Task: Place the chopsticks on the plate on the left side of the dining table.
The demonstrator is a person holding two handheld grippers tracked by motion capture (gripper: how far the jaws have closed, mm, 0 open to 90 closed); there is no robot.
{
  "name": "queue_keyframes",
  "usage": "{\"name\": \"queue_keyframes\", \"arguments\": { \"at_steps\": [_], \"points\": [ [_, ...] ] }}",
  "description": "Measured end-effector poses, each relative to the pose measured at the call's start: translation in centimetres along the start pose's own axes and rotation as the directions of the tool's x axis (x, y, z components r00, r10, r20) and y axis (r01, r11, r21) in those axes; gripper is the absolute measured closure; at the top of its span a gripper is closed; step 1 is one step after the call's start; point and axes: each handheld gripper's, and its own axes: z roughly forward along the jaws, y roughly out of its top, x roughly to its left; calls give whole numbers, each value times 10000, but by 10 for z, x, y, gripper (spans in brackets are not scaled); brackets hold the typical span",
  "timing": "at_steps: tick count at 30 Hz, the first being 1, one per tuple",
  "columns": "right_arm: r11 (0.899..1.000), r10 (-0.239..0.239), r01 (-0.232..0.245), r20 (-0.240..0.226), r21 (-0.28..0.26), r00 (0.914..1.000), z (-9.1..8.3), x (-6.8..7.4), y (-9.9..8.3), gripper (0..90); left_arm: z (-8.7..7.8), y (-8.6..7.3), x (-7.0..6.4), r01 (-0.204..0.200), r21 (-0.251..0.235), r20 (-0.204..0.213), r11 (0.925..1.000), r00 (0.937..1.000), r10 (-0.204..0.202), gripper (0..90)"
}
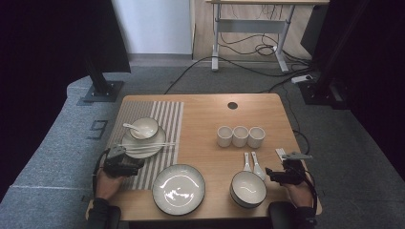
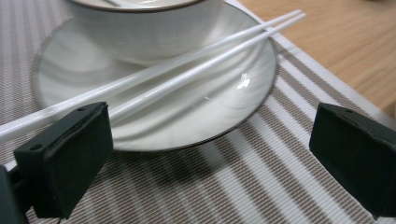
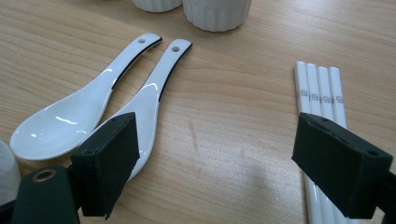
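Grey carpet, dark curtains at both sides, a desk frame with cables at the far wall. In the middle, a wooden table (image 1: 205, 119) with a round black hole near its far edge.

On the left half, a striped mat (image 1: 165, 119), brown and white. On its far part, a saucer (image 2: 233, 93), white with a thin dark rim, glossy, carrying a small bowl (image 1: 144, 127) with a spoon (image 1: 130, 126) in it. Across the near part of the saucer, a pair of chopsticks (image 2: 196, 63), white, smooth, lying side by side, tips out past the rim toward the right. Near the front edge, just right of the mat, a plate (image 1: 178, 189), white, dark-rimmed. Right of it, a big bowl (image 1: 248, 189), same finish.

Past the middle on the right, three ribbed white cups (image 1: 240, 136) in a row, touching. Between cups and big bowl, two spoons (image 3: 107, 107), white with black edging and a hole in each handle, side by side, handles pointing far. At the right edge, four more sticks (image 3: 320, 93), white, printed near the ends, laid tight together.

Left gripper (image 2: 212, 154) just near of the saucer, over the mat, jaws wide apart, nothing between them, left pad close by the chopsticks' near ends. Right gripper (image 3: 233, 163) low over bare wood, jaws spread wide, holding nothing, one pad over the nearer spoon, the other over the four sticks.
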Motion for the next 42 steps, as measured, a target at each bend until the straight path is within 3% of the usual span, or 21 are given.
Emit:
{"name": "queue_keyframes", "arguments": {
  "at_steps": [16, 42],
  "points": [
    [9990, -23, 35, 280, -443, 9996, 0, 3, -1, 147, 24, 8, -19, -150, 272, 436, 9995, 9990, 138, 0],
    [9992, -78, 90, 299, -392, 9995, 2, 5, -3, 148, 47, 15, -17, -95, 516, 270, 9986, 9996, 81, 0]
  ]
}}
